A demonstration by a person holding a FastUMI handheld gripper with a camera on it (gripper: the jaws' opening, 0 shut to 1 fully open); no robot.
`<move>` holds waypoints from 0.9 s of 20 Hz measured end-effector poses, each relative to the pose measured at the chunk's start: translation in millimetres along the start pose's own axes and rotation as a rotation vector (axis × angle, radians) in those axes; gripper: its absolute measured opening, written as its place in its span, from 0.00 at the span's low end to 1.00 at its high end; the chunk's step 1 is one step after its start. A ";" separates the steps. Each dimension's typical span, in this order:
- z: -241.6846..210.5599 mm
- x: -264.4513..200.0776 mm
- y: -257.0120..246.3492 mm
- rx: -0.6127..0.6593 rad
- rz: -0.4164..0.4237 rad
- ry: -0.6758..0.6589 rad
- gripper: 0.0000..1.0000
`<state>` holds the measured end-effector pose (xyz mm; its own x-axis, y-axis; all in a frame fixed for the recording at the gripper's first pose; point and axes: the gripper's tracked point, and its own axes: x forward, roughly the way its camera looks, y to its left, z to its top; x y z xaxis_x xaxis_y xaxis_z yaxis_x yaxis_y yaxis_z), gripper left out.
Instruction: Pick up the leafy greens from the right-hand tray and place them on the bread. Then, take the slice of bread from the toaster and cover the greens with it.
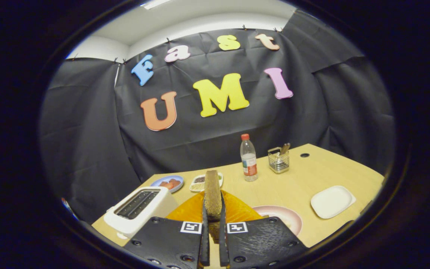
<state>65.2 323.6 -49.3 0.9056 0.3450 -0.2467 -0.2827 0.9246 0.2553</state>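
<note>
My gripper is shut on a brown slice of bread, which stands upright on its edge between the two fingers and rises above them. The white toaster sits on the wooden table just left of the fingers, its two slots dark. A pink round plate lies just right of the fingers, partly hidden behind them. Beneath and behind the held slice spreads an orange mat. The white tray farther right looks bare. The leafy greens and the lower bread are hidden from me.
A clear water bottle with a red cap stands beyond the fingers, with a wire-mesh holder to its right. A blue plate with red pieces and a small white dish of grains lie at the table's far left.
</note>
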 end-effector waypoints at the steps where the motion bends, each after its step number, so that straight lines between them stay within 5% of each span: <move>1: -9.5 4.4 -6.5 0.013 -0.001 0.015 0.10; 11: -57.1 21.6 -32.1 0.195 0.049 0.081 0.10; 18: -78.3 25.8 -79.2 0.220 -0.030 0.141 0.13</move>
<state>86.2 271.9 -149.0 0.8549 0.3518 -0.3813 -0.1673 0.8826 0.4393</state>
